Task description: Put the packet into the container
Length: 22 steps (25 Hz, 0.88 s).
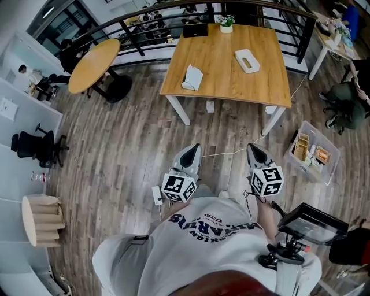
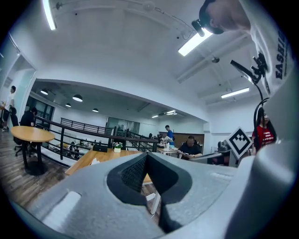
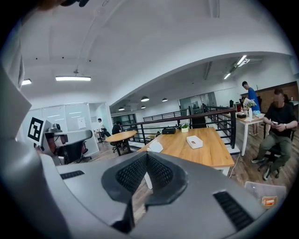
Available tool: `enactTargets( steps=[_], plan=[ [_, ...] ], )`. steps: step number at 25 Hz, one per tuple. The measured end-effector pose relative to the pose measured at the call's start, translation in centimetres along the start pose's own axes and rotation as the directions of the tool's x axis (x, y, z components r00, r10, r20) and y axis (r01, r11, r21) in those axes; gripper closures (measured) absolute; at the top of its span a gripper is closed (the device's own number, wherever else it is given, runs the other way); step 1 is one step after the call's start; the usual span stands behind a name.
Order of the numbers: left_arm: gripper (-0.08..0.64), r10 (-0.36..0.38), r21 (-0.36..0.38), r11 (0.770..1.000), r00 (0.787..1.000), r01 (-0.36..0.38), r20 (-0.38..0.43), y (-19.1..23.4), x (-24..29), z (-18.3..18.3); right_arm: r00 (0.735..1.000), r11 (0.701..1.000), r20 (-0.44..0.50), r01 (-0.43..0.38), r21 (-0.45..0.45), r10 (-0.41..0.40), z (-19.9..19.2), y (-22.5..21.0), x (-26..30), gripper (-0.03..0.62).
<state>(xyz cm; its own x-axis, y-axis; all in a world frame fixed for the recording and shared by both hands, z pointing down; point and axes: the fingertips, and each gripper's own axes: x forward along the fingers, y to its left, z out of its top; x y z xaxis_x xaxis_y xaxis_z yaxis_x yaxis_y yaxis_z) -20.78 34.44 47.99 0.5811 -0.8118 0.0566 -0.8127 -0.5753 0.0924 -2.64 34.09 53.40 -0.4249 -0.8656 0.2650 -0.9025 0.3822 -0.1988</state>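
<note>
A white packet (image 1: pixel 192 77) stands on the wooden table (image 1: pixel 231 87) ahead, near its left front edge. A white oblong container (image 1: pixel 247 60) lies further back on the right of the same table. My left gripper (image 1: pixel 194 151) and right gripper (image 1: pixel 252 148) are held side by side over the wooden floor, well short of the table, both shut with nothing between the pads. The right gripper view looks past its shut jaws (image 3: pixel 146 156) to the packet (image 3: pixel 155 147) and the container (image 3: pixel 194 142). In the left gripper view the left gripper (image 2: pixel 145 156) is shut too, and the table (image 2: pixel 100 156) lies beyond it.
A black box (image 1: pixel 195 30) and a small potted plant (image 1: pixel 226 23) sit at the table's far edge, by a black railing (image 1: pixel 144 17). A round table (image 1: pixel 93 65) stands to the left. A clear bin (image 1: pixel 312 153) and a power strip (image 1: pixel 156 195) lie on the floor.
</note>
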Motion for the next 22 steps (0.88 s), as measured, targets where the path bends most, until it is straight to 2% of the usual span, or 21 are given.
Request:
enactTargets(
  steps=[3,9,17,22],
  plan=[
    [0.558,0.009,0.03,1.0,1.0,-0.009,-0.007,-0.1,-0.5,0.4,1.0,1.0,0.015,-0.016,0.011,0.016,0.1,0.0,0.6,0.584],
    [0.558,0.043,0.014,0.999,0.999,-0.043,-0.012,1.2,0.1,-0.6,0.999,0.999,0.025,-0.04,0.021,0.039,-0.1,0.8,1.9,0.584],
    [0.558,-0.027,0.006,1.0,0.999,0.027,0.02,1.5,3.3,0.2,1.0,1.0,0.019,0.008,0.013,-0.008,0.9,-0.8,2.4,0.584],
    [0.558,-0.034,-0.014,0.999,0.999,0.035,0.016,3.3,4.4,-0.5,0.999,0.999,-0.001,0.042,0.021,-0.042,0.5,-1.6,3.8,0.584]
  ],
)
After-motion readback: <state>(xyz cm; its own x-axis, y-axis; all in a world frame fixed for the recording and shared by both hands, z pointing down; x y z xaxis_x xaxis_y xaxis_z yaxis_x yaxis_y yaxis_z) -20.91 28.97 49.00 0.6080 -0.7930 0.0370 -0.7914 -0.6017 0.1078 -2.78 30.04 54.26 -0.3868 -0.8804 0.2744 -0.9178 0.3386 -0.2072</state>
